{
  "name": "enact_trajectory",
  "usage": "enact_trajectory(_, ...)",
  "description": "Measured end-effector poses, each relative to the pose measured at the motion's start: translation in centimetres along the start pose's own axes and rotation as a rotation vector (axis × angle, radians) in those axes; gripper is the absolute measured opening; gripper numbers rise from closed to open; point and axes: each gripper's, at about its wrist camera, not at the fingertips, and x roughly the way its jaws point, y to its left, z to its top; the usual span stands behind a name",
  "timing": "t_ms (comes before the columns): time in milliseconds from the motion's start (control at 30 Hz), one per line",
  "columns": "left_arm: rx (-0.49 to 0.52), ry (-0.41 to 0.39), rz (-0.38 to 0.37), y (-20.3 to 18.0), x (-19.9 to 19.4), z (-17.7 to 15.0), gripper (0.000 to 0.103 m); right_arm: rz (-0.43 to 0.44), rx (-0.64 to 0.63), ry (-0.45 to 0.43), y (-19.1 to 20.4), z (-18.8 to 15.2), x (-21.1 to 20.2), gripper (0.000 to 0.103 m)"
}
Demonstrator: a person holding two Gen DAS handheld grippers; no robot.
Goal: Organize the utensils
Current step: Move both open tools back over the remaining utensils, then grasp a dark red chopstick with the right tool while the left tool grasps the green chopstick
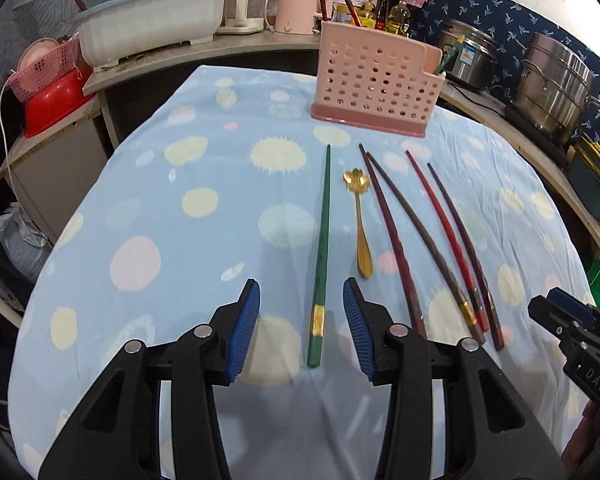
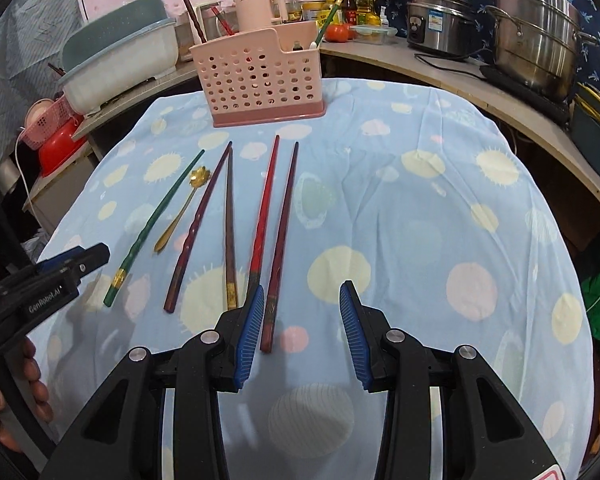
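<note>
We hold both grippers over a table with a blue dotted cloth [image 1: 140, 208]. Our left gripper [image 1: 302, 320] has its jaws apart and grips nothing — the butt end of the green chopstick [image 1: 323, 240] shows in the gap between its blue pads, lying on the cloth, untouched. Our right gripper [image 2: 302, 332] is also parted and empty; the dark red chopstick [image 2: 282, 240] shows just inside its left pad, and the pad covers the near end of the red chopstick [image 2: 265, 208].

The utensils lie in a row on the cloth, all pointing toward the pink holder [image 1: 376, 80]. From the left: the green chopstick, a gold spoon [image 1: 360, 224] just beside it, a twisted maroon chopstick [image 2: 198, 224], a brown one [image 2: 230, 224] — its far tip close beside the maroon one's — then the red and dark red pair.

The holder stands upright at the table's far edge, well apart from the row, with a few chopsticks already sticking out of it.
</note>
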Motion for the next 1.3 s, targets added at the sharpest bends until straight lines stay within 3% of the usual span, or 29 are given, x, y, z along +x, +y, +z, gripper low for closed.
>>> enact_trajectory(367,0.006,0.027,-0.011,0.0,1.1,-1.7,0.040,0.010,-0.002,0.029,0.7,-1.2,0.9,0.037)
enact_trajectory(567,0.015,0.031,-0.008,-0.2,1.4,-1.9,0.035,0.007,0.004,0.030,0.8,-1.2,1.2,0.036)
enact_trajectory(900,0.022,0.031,0.002,-0.2,1.6,-2.0,0.015,0.018,-0.002,0.044,1.1,-1.2,1.9,0.028)
enact_trajectory(1300,0.032,0.031,0.002,-0.3,1.8,-2.0,0.013,0.024,-0.015,0.068,1.7,-1.3,3.1,0.018)
